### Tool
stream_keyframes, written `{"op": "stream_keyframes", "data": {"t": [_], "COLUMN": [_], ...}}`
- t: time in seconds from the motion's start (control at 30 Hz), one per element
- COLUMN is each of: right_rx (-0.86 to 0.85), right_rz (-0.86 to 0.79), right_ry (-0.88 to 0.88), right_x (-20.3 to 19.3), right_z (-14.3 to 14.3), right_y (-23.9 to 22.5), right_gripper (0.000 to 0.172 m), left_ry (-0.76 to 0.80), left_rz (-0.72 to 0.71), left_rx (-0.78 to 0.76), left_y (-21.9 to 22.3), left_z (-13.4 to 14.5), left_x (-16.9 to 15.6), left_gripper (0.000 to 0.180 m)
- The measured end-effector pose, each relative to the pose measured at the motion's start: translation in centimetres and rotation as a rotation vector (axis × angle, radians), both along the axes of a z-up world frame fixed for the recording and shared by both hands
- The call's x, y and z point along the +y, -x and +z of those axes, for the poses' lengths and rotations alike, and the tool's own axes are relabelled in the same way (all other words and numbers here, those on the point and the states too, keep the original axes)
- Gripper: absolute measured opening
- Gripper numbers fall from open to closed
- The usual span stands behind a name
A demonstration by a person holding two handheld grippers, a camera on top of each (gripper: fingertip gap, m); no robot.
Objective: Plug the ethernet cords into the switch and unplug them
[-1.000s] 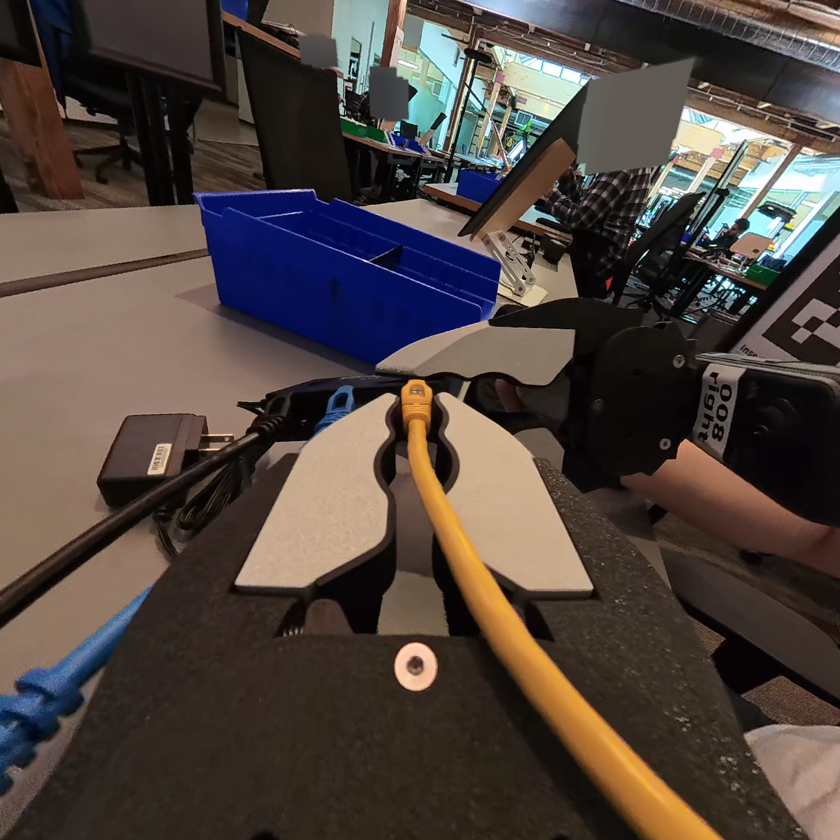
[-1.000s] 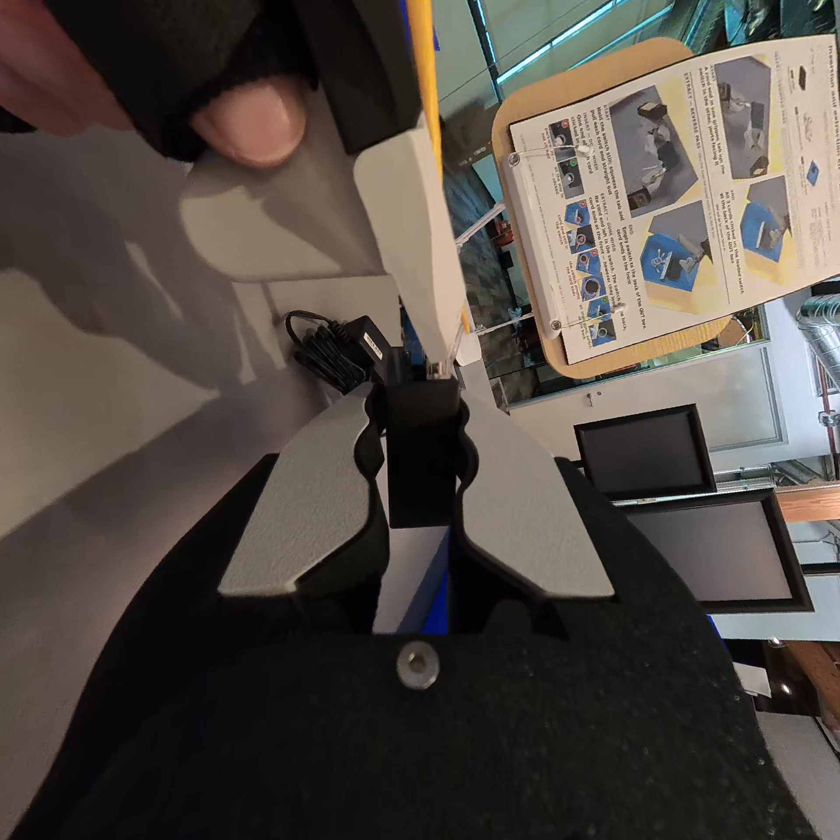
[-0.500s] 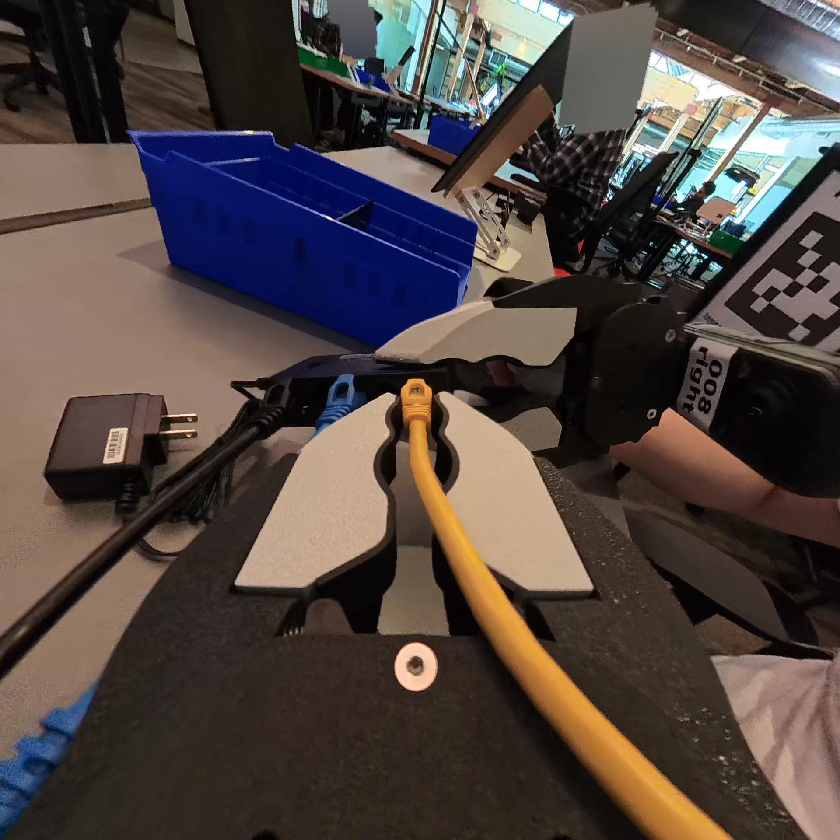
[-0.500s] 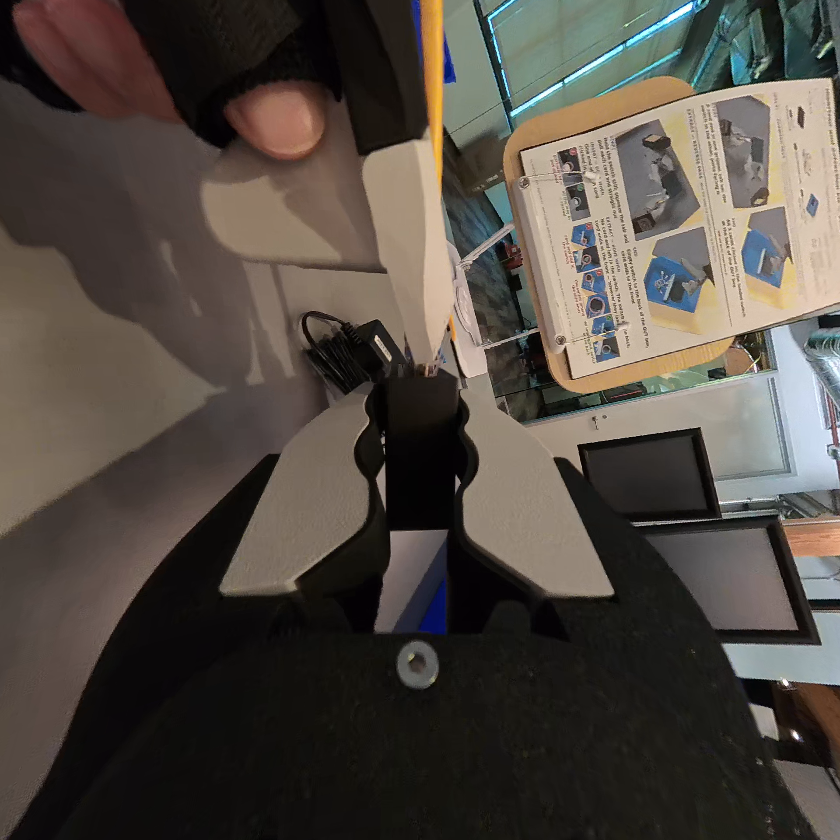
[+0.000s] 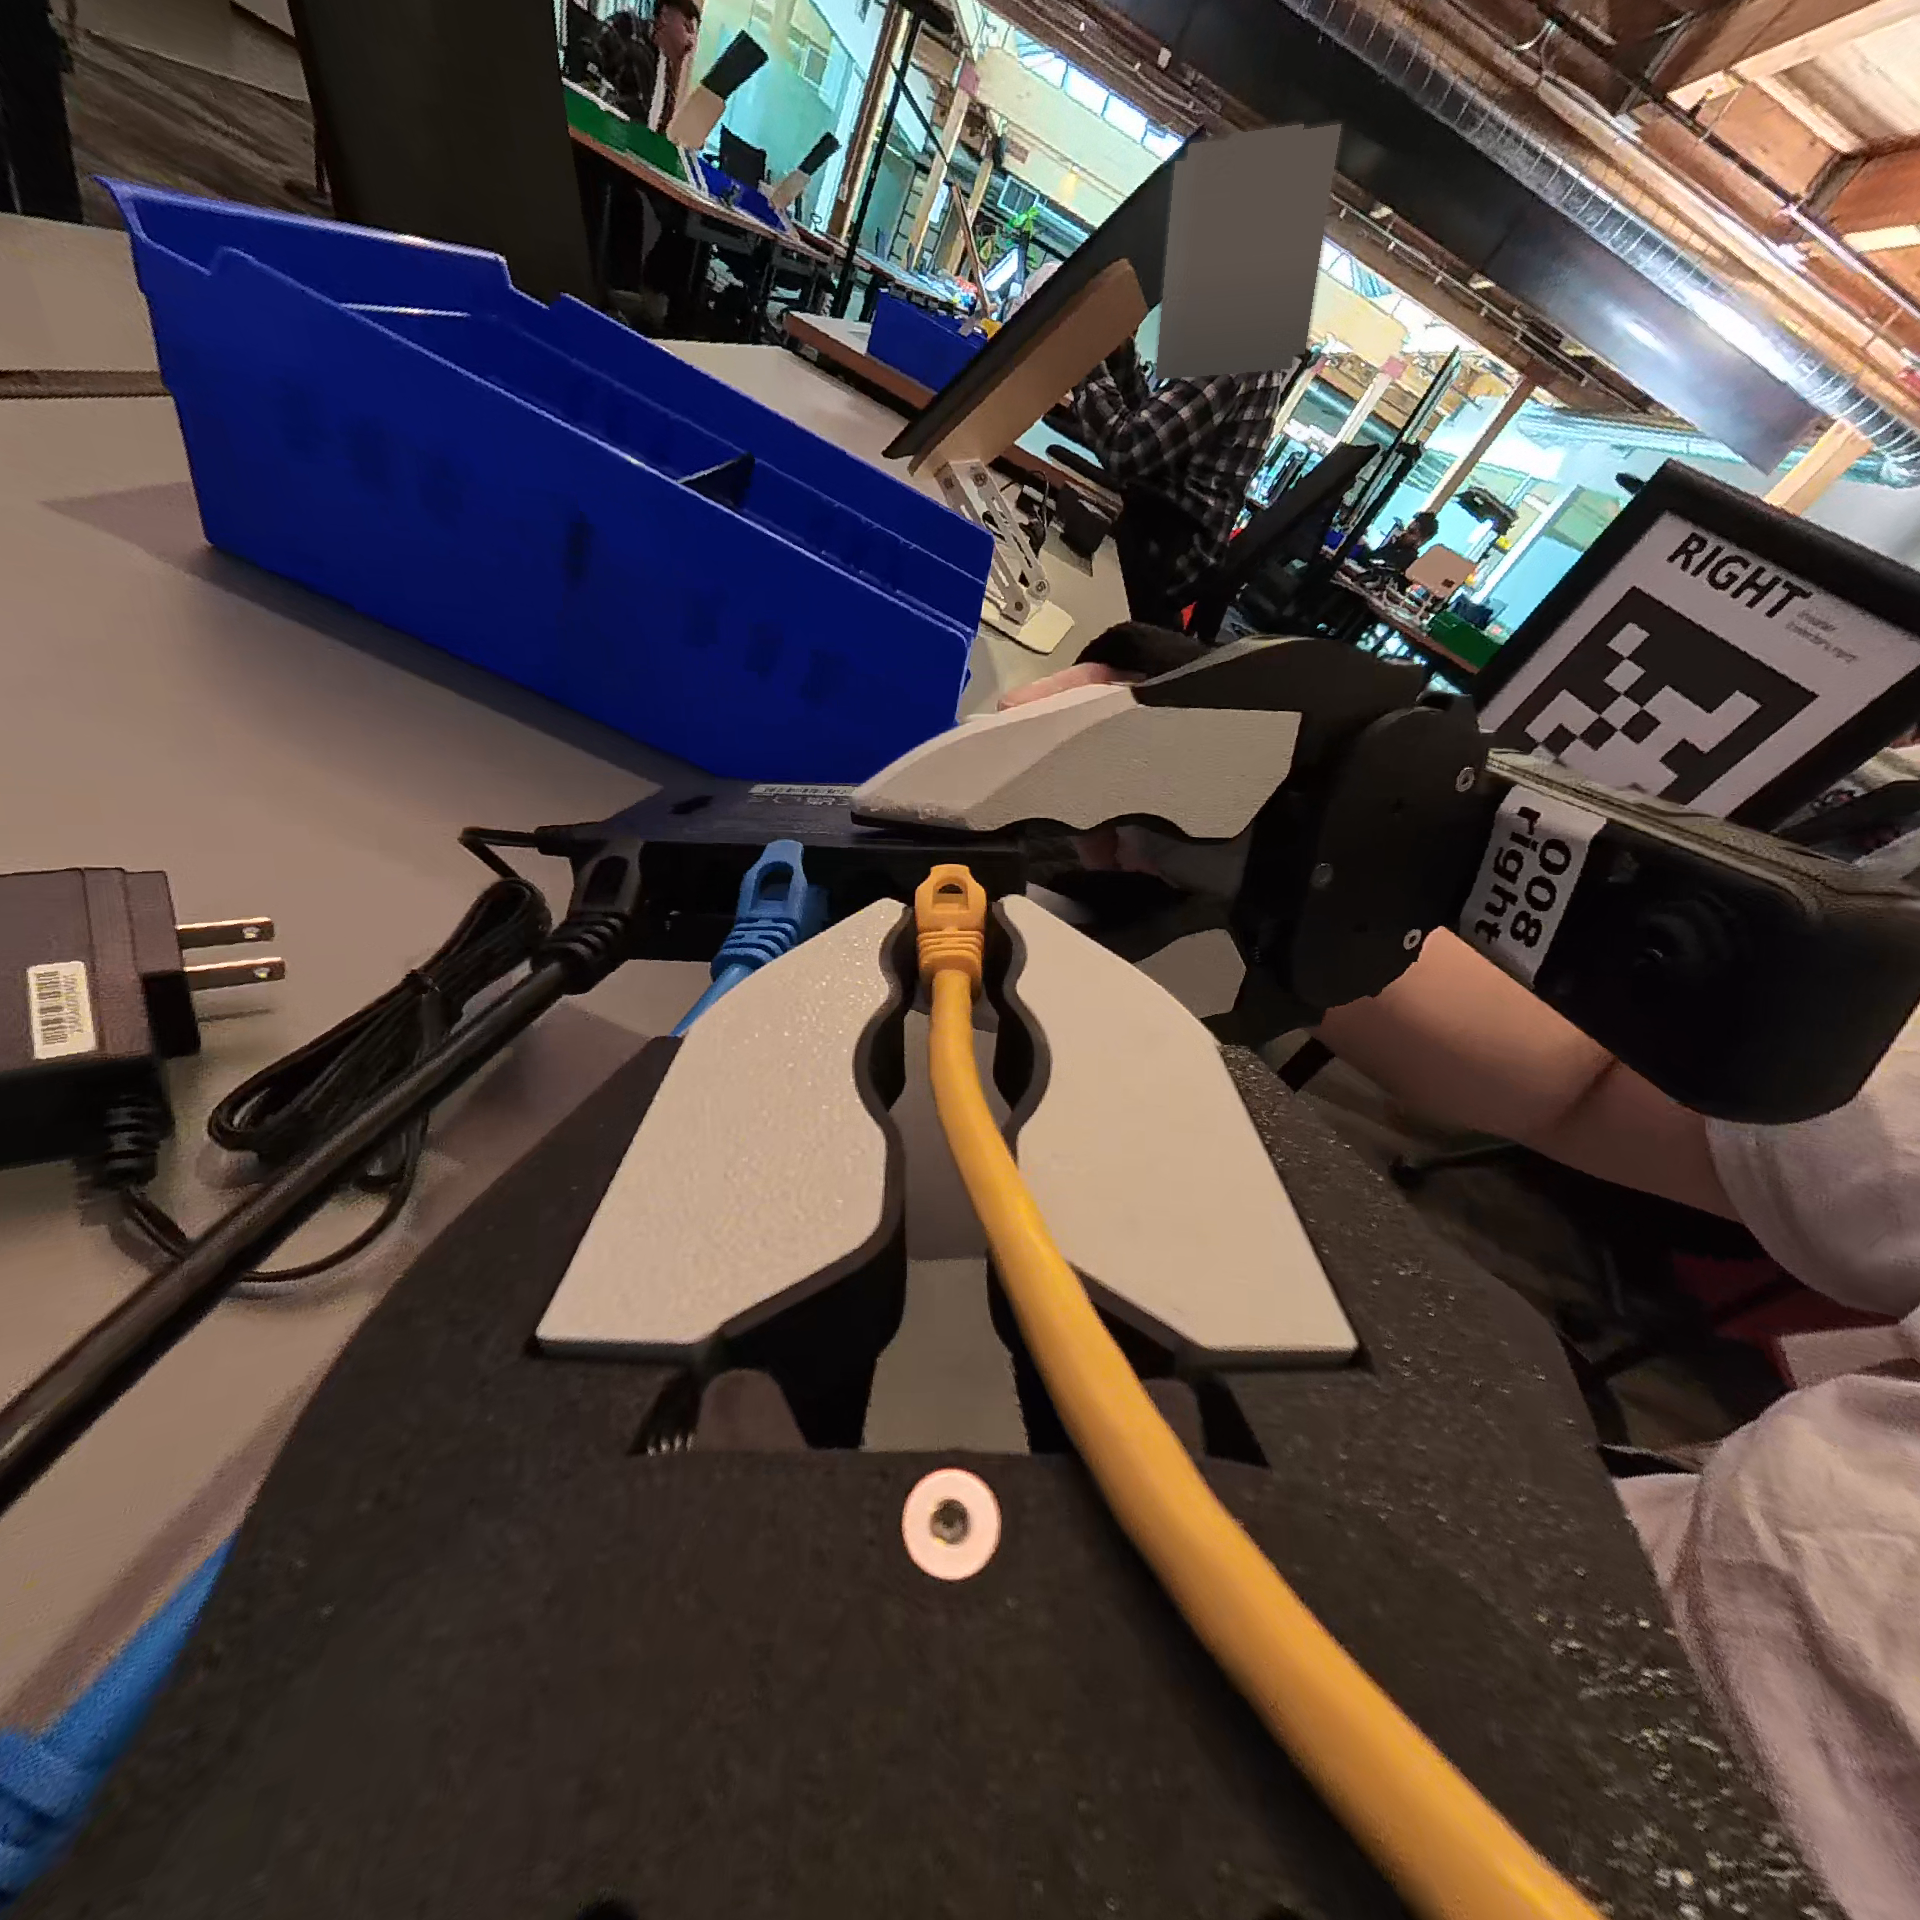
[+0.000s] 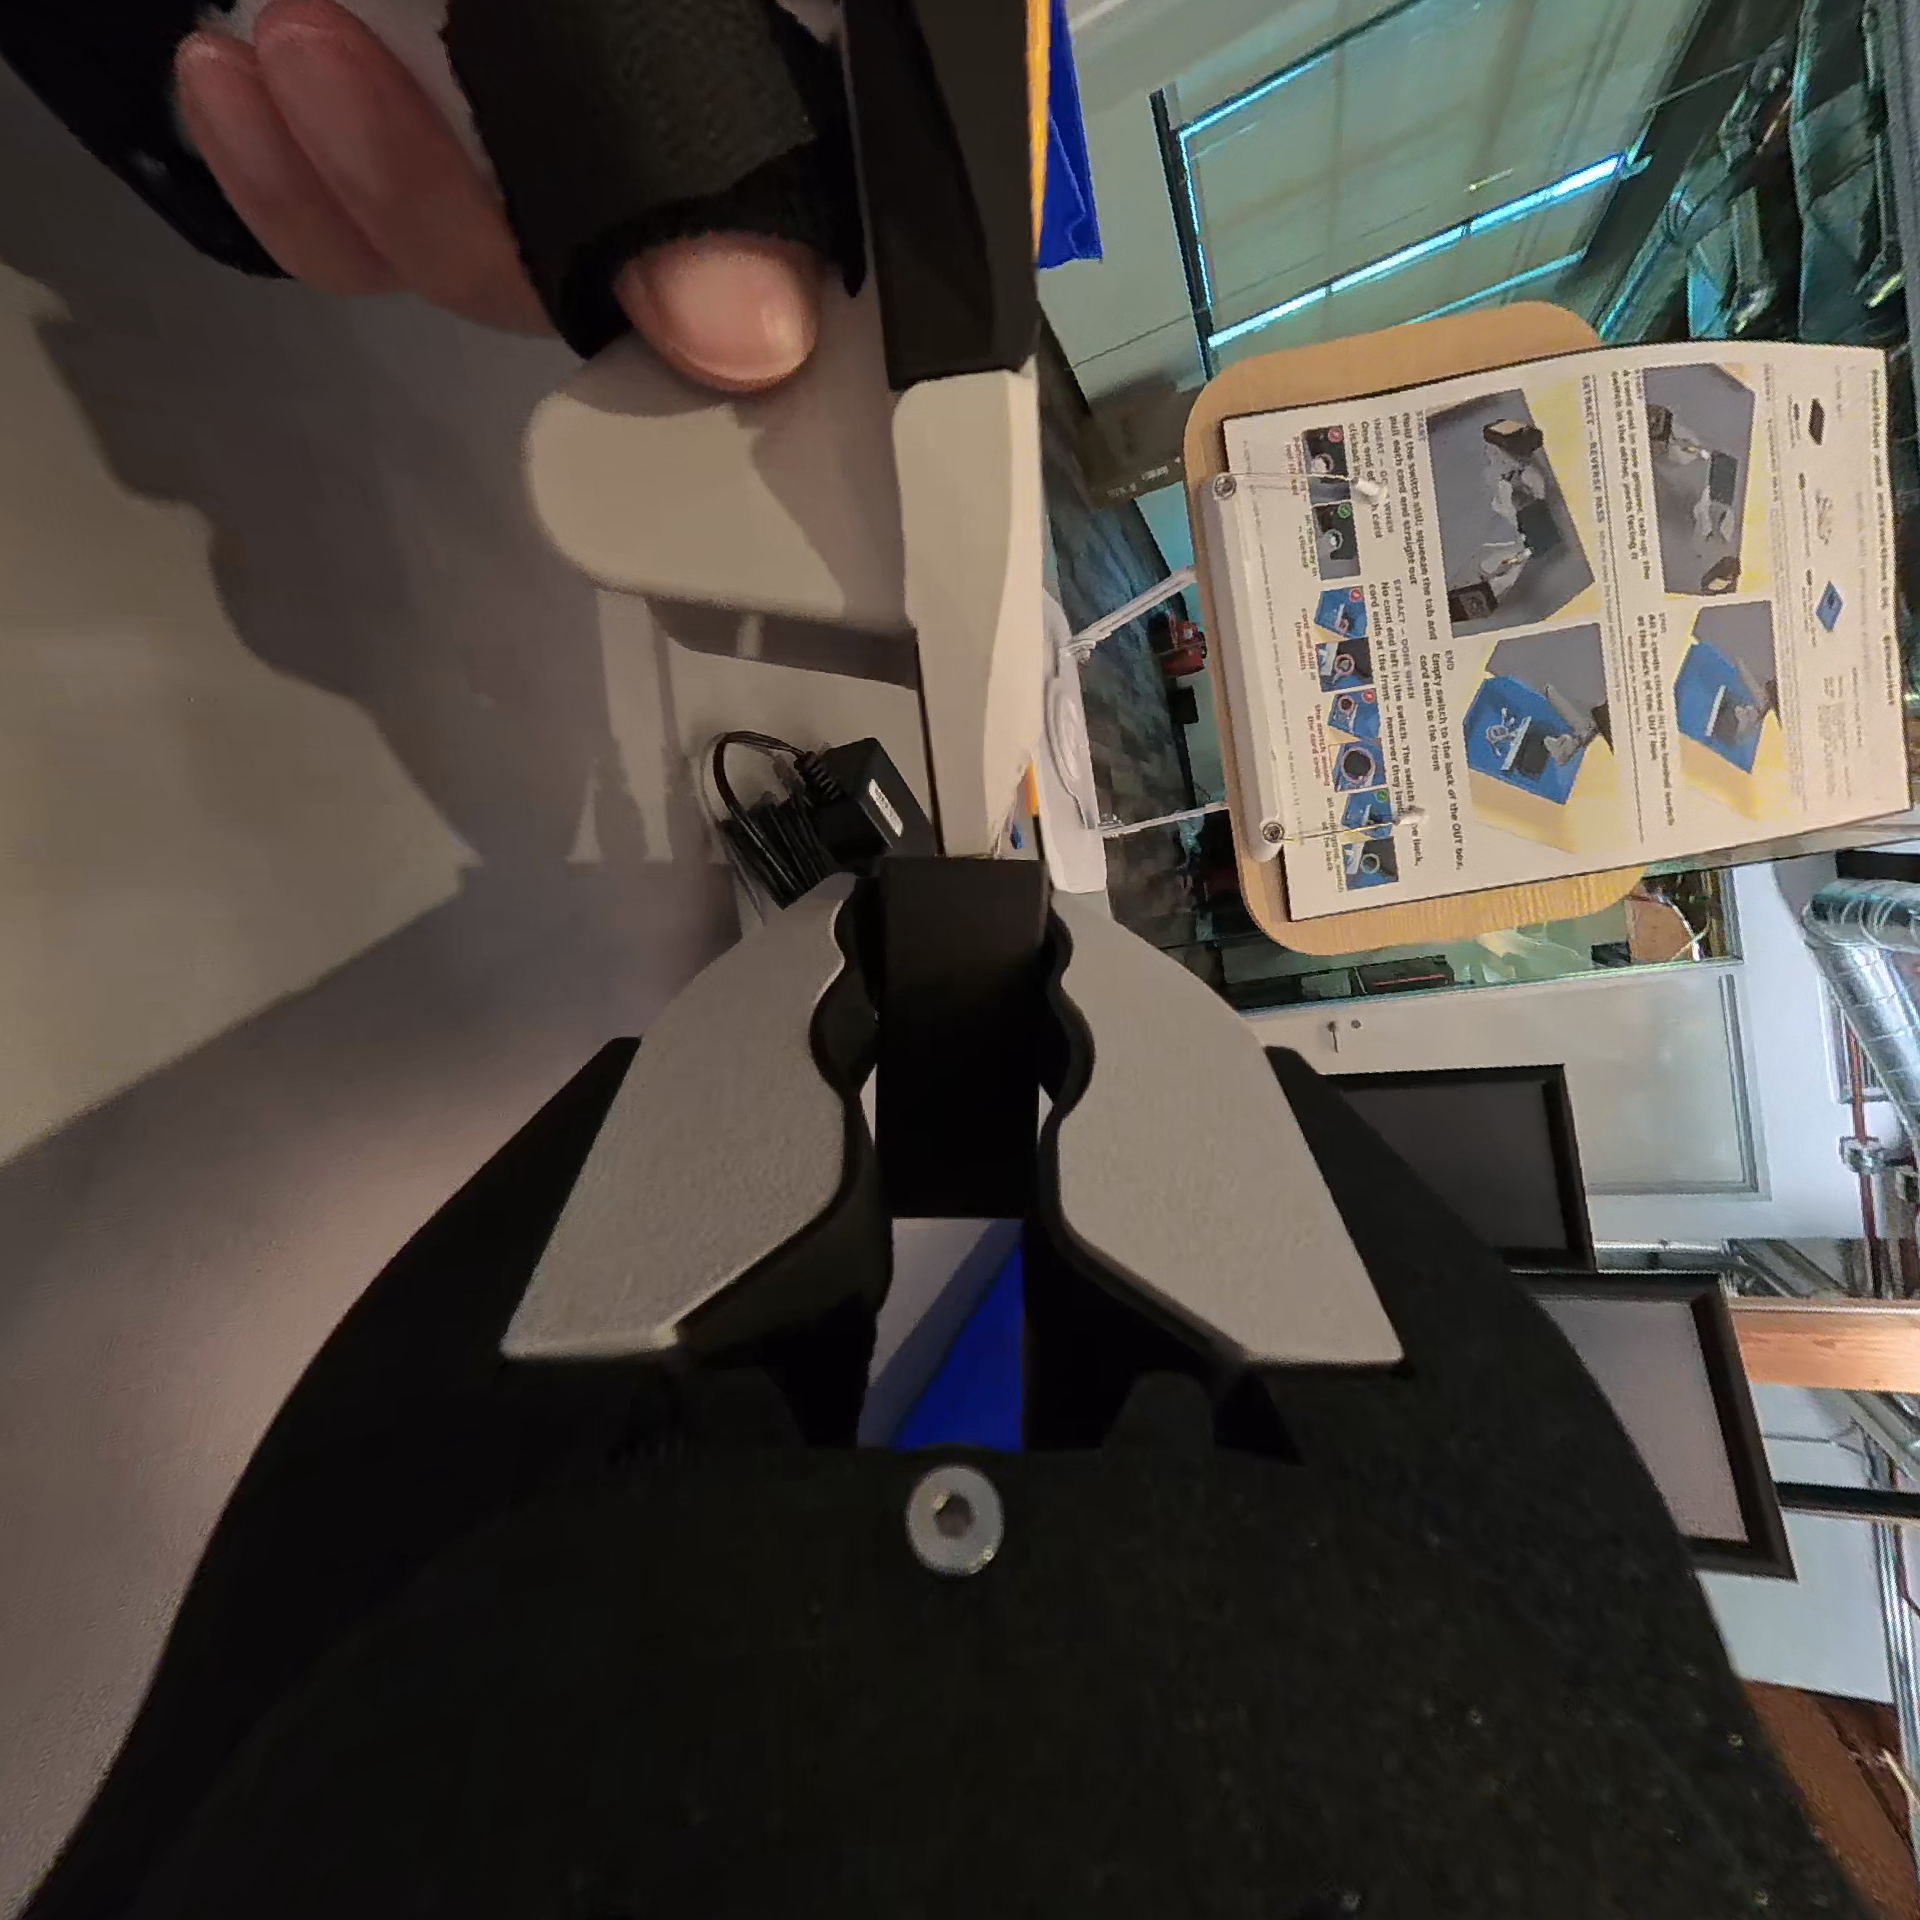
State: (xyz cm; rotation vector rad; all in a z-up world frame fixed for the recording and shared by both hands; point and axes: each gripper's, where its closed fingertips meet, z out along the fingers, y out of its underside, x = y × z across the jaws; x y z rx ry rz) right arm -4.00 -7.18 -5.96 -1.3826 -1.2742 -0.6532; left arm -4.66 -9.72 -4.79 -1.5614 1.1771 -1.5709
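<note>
Grey tabletop carries the flat dark-blue network switch (image 5: 748, 821), which lies just ahead of the left gripper (image 5: 951, 940), whose grey fingers (image 5: 790, 1039) are clamped on the boot of the yellow ethernet cord (image 5: 948, 925) at the port face, beside a blue ethernet cord (image 5: 767, 904) already seated. The right gripper (image 6: 958, 935) is clamped across the switch's end. To do this well, the plug should travel straight along the port axis while the right gripper braces the switch, and the black power adapter (image 5: 73, 1029) to the left should stay undisturbed.

Bright daylight from far windows, soft table shadows, wide-angle edge distortion
</note>
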Motion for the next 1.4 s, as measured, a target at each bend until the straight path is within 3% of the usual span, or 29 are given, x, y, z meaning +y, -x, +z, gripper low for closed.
{"op": "stream_keyframes", "data": {"t": [0.57, 0.73, 0.97, 1.4], "right_rx": [0.078, 0.119, 0.167, 0.185], "right_rz": [0.032, 0.027, 0.018, 0.035], "right_ry": [-0.038, -0.033, -0.041, -0.042], "right_x": [-0.5, -0.4, -0.6, -1.1], "right_z": [0.8, 0.6, 0.6, 0.7], "right_y": [0.2, -0.1, -0.6, -0.6], "right_gripper": [0.027, 0.027, 0.027, 0.027], "left_ry": [-0.046, -0.085, -0.125, -0.115], "left_rz": [0.002, 0.014, 0.030, 0.003], "left_rx": [0.017, 0.030, 0.043, 0.004], "left_y": [0.1, -0.1, 0.1, 0.7], "left_z": [0.8, 0.8, 0.8, 1.5], "left_x": [-0.5, -0.7, -0.6, -0.2], "left_gripper": [0.014, 0.028, 0.032, 0.011]}}
